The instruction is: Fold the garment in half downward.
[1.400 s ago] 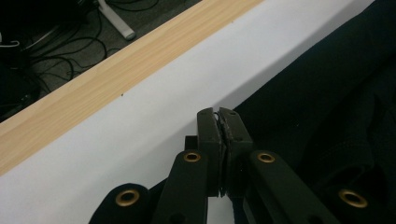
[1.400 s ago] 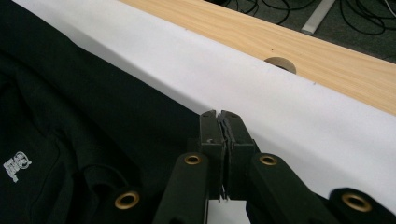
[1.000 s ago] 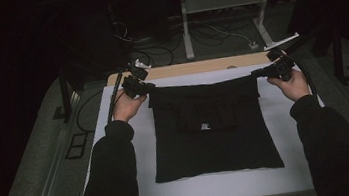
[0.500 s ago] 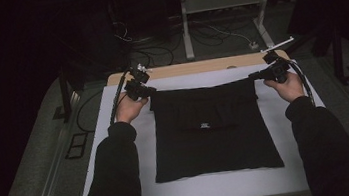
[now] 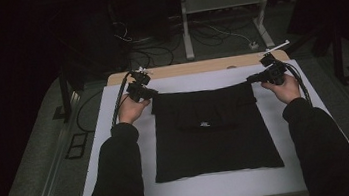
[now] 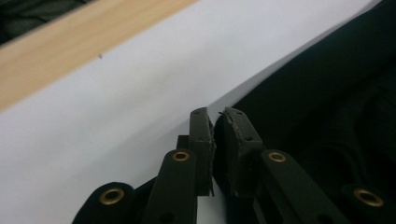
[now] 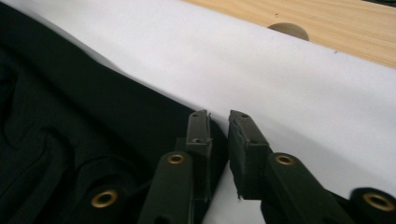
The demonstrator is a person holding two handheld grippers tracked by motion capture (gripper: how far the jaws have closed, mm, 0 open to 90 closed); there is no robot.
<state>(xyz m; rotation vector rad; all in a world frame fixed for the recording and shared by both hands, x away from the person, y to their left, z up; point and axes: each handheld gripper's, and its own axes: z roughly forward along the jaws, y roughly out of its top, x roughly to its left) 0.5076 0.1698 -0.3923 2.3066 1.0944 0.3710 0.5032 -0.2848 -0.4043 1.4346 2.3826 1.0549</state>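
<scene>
Here, the black garment has just been released as the left gripper and right gripper are parted slightly, nothing held.

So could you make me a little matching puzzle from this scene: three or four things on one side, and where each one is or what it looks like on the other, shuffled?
Things:
1. black folded garment
2. white sheet covering the table
3. light wooden table edge
4. left gripper

Descriptions:
A. at the garment's far left corner
B. bare strip along the far side
C. lies flat in the middle, small white label showing
D. pale surface under the garment

Pairs: 1-C, 2-D, 3-B, 4-A
</scene>
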